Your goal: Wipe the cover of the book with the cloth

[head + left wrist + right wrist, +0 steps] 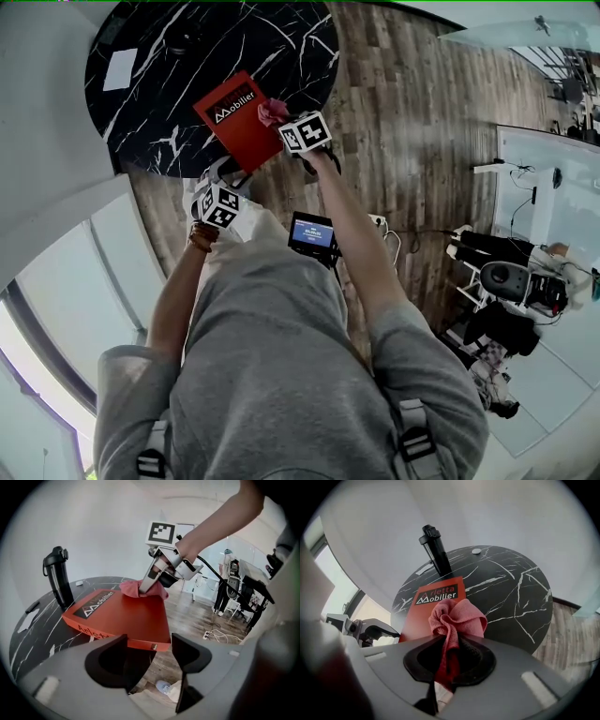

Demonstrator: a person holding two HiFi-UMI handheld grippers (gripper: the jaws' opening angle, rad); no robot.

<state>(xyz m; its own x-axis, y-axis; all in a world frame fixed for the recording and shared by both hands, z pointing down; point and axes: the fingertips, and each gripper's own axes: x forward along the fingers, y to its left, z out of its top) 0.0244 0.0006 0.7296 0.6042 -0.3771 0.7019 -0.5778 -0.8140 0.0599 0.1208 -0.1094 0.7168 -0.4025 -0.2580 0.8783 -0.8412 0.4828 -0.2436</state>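
Red book (236,120) lies flat on the round black marble table (169,56), near corner overhanging the wood floor (412,103), long axis pointing away from me, title end toward the black bottle (433,548). My right gripper (449,656) is clamped on the pink cloth (457,616) sitting on the cover. The left gripper (150,656) gapes empty just short of that corner.

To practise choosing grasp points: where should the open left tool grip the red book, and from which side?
Probably the near corner of the red book, which overhangs the table edge: only there is its underside free. Bring the left tool in from the person's side, turned so its jaws close above and below the flat cover, clear of the cloth.
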